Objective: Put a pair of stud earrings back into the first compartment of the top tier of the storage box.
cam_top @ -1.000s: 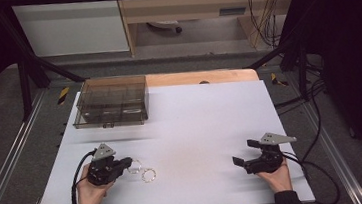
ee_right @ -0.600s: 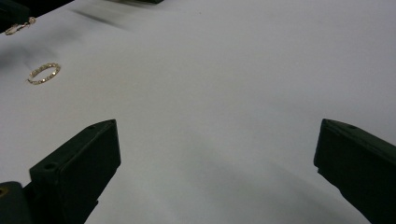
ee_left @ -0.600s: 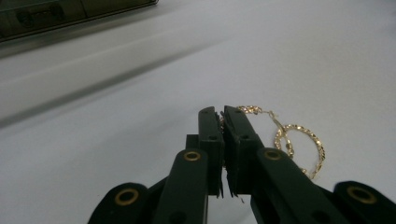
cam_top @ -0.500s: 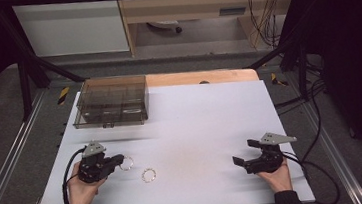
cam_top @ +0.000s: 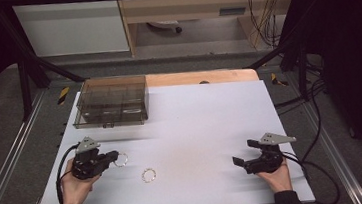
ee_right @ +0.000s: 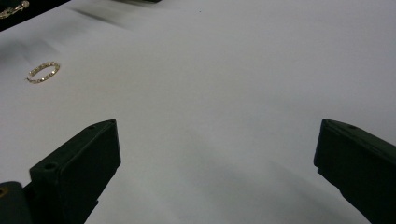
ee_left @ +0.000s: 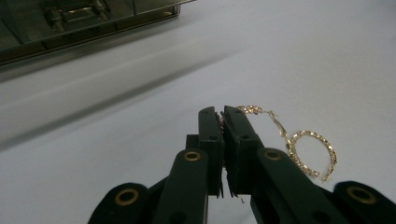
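Observation:
My left gripper [cam_top: 110, 157] is at the left front of the white table [cam_top: 205, 114], shut on a thin gold bracelet [cam_top: 120, 159]. In the left gripper view the jaws [ee_left: 223, 116] meet on the gold bracelet [ee_left: 299, 147], which loops out to their right. A second gold bracelet [cam_top: 149, 175] lies flat on the table, a little right of and nearer than the held one, and shows in the right gripper view [ee_right: 43, 72] at the upper left. My right gripper [cam_top: 244, 152] rests at the right front, open [ee_right: 215, 140], with bare table between its jaws.
A clear plastic compartment box [cam_top: 111, 102] with its lid down stands at the table's back left, seen close in the left gripper view [ee_left: 70, 18]. Cables trail from both grippers over the front edge. Metal frame rails run along both sides of the table.
My left gripper has moved left and slightly up with one bracelet pinched in it, drawing it apart from the other, which stays on the table. The right gripper has kept still.

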A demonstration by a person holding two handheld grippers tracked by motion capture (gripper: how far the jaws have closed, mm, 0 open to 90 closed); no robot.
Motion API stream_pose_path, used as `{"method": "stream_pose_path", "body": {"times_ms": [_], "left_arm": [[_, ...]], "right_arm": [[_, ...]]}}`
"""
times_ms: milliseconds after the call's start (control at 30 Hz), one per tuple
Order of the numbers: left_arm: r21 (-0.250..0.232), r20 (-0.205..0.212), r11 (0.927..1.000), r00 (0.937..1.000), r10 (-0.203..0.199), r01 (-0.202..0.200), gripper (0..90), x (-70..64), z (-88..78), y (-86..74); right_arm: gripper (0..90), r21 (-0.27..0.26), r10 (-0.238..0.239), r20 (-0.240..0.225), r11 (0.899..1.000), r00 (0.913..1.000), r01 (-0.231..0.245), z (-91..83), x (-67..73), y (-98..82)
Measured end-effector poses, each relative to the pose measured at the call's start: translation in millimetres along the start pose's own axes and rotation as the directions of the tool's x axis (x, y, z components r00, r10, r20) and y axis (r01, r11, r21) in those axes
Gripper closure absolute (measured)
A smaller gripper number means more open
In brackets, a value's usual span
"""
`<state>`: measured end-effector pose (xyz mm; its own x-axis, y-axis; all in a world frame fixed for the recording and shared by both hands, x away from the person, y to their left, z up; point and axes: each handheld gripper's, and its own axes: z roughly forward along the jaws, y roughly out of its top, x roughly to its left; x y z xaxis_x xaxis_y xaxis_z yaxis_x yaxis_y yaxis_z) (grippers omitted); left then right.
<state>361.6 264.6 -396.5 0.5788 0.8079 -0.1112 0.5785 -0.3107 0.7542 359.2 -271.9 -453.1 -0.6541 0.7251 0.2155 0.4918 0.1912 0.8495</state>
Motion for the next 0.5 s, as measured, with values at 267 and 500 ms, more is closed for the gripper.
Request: {"method": "stream_pose_path", "body": {"times_ms": [267,500], "left_arm": [[-0.009,-0.017,0.9999,0.9998,-0.014,0.014,85.6,11.3,-8.2,5.6],[-0.011,-0.031,0.9999,0.9995,-0.01,0.01,85.6,17.9,-13.6,14.3]], "right_arm": [[1.0,0.003,0.0,-0.001,1.0,1.0,0.0,0.4,0.2,-0.2],[1.0,0.003,0.0,-0.001,1.0,1.0,0.0,0.5,0.2,-0.3]]}}
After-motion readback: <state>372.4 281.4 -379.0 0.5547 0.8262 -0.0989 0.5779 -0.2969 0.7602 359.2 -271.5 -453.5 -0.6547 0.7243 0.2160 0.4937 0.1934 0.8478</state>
